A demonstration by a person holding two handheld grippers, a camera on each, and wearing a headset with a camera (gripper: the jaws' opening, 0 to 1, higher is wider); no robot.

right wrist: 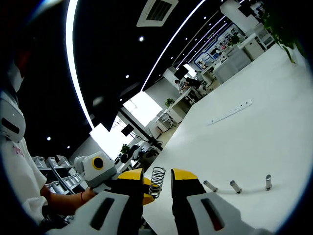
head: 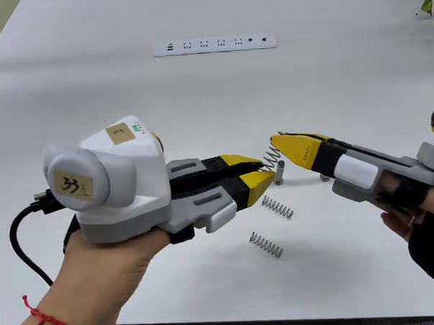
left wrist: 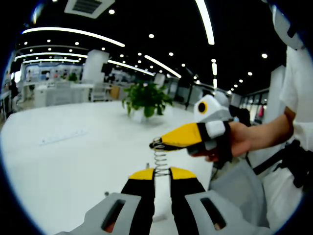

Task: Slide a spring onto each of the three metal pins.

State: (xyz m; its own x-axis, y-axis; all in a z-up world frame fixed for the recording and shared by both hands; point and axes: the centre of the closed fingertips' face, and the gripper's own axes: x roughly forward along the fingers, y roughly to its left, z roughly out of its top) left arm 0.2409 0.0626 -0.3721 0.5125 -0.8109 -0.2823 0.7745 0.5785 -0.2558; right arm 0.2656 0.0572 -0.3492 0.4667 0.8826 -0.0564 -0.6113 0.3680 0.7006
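The left hand-held gripper (head: 255,174) comes in from 9 o'clock in the head view, its yellow-tipped jaws almost together. In the left gripper view the lower end of a spring (left wrist: 160,161) fills the narrow gap between those tips and seems to touch both, so this gripper has hold of it. The right hand-held gripper (head: 279,142) reaches in from 3 o'clock, and its tip meets the spring's upper end. In the right gripper view the coil stands between its jaws with a sliver of space on each side. Whether they pinch it or only flank it is hard to tell, because the left gripper's tip overlaps there. The spring is held in the air above the counter (head: 200,98), leaning toward 1 o'clock.

Two loose springs (head: 277,207) lie on the counter at 5 o'clock from the left tips, apart from each other. The pins (right wrist: 235,186) form a bare row of three at 4 o'clock in the right gripper view, and the fisheye makes their lean uncertain. In the head view one pin stands just under the held spring, and another is mostly covered by the right gripper. A power strip (head: 214,44) lies at 12 o'clock, well apart. A cable (head: 19,243) is cut off at 8 o'clock.
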